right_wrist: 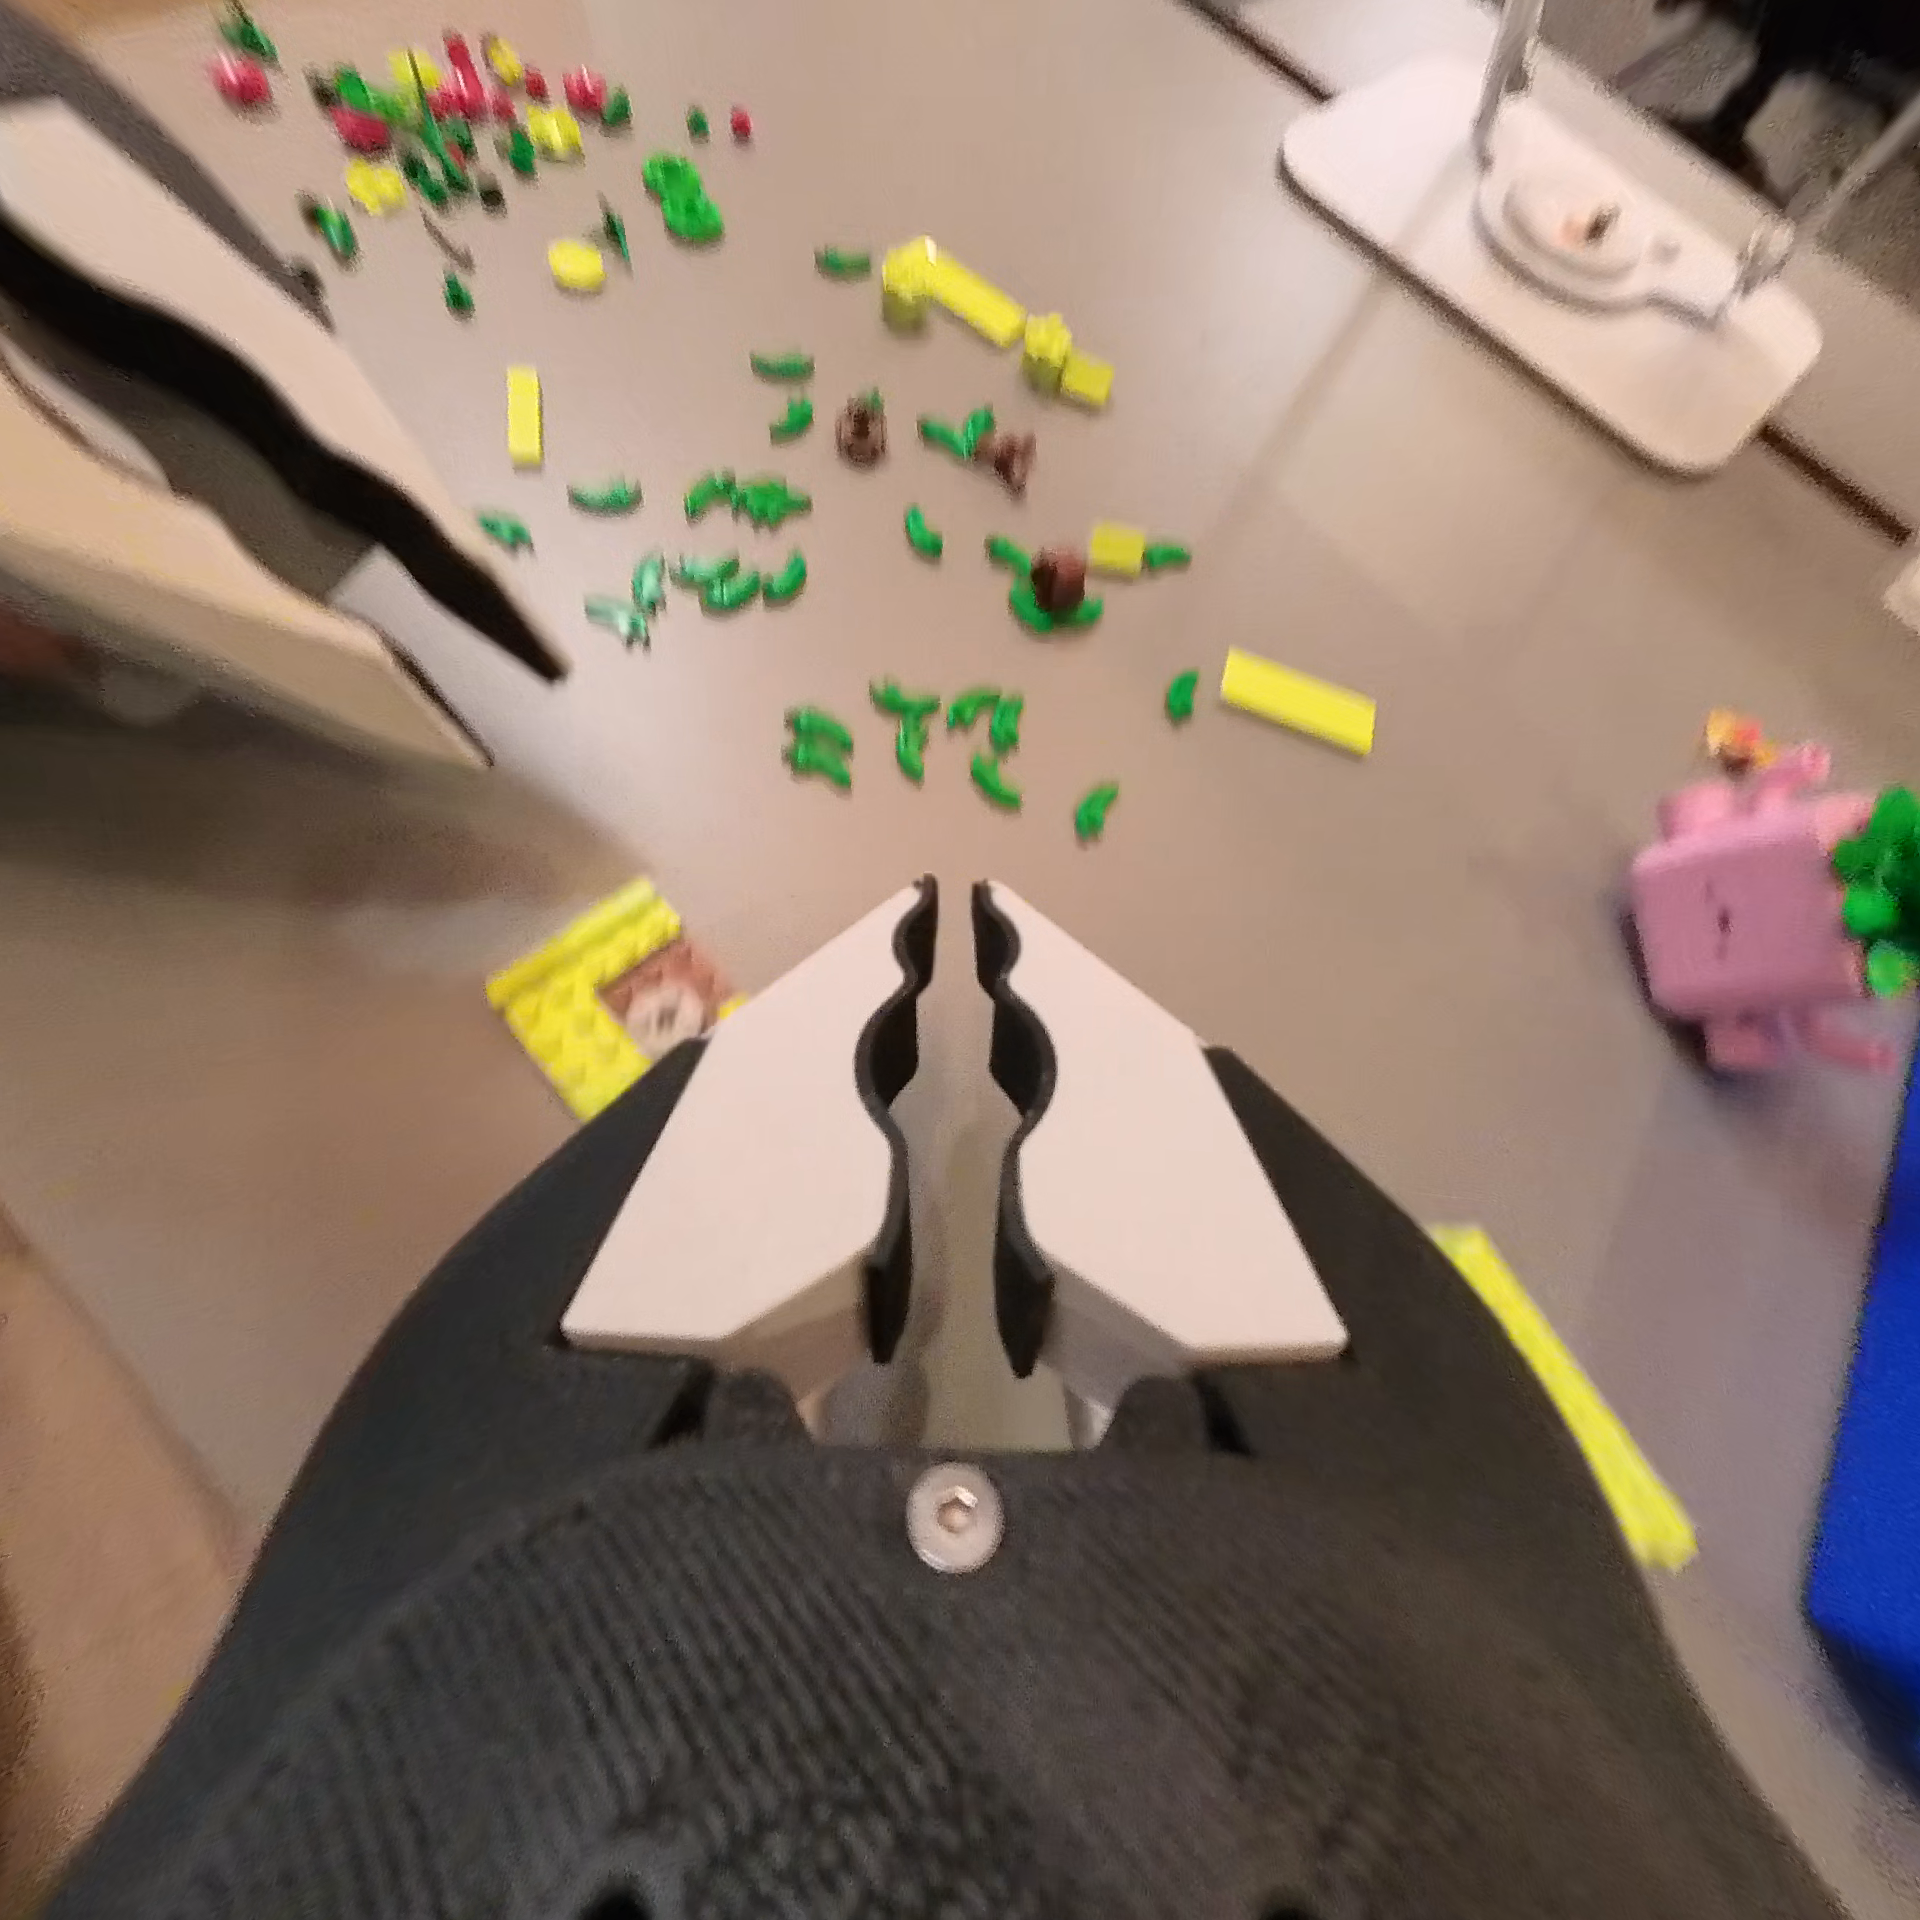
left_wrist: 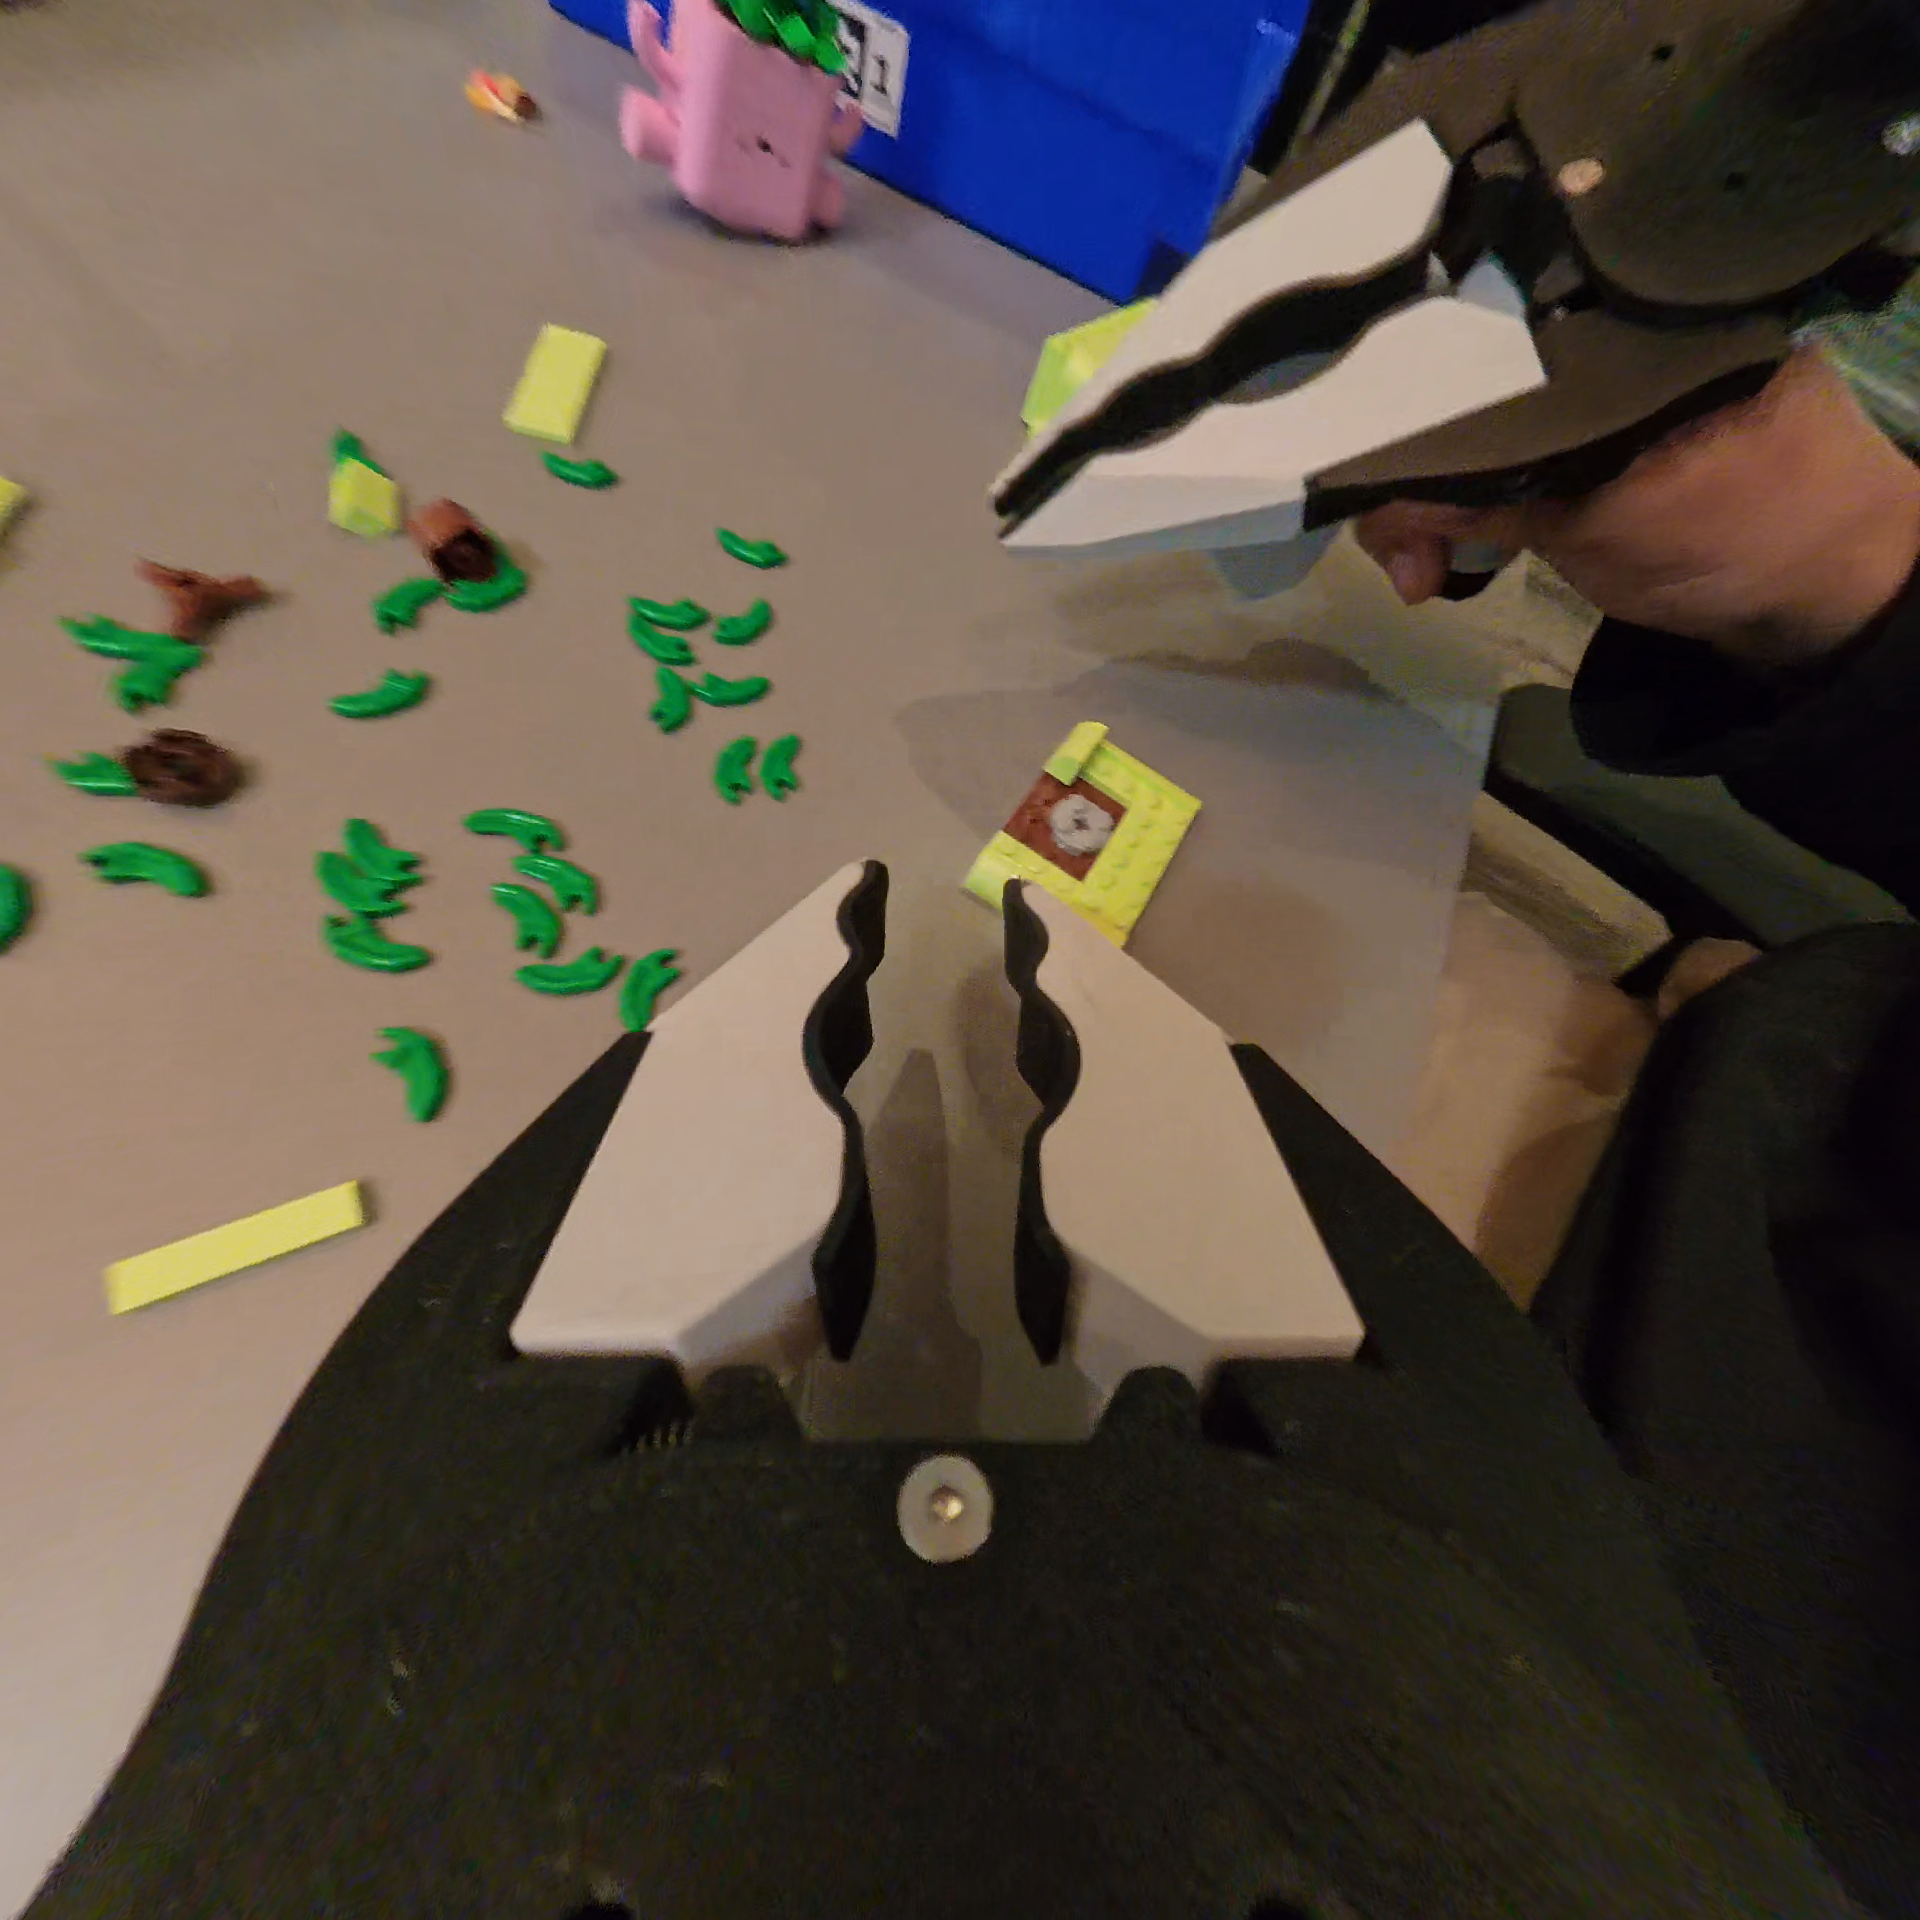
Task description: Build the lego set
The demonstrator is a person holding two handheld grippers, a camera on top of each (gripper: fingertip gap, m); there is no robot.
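A lime square plate with a brown inset and a grey round piece lies on the grey table. My left gripper is open and empty, its tips just short of the plate's near corner. My right gripper is shut with nothing in it, only a thin slit between the pads. It hovers over the table with the plate at its lower left. It shows in the left wrist view, above and beyond the plate. Many green leaf pieces lie scattered to the left.
Brown trunk pieces and lime tiles lie among the leaves. A pink block figure stands before a blue box. A long lime plate lies near the box. A white stand base sits far right. The table edge runs on the right. Spacing between my two grippers at the tips: around 9 cm. My left gripper's tips are some 7 cm from the lime square plate.
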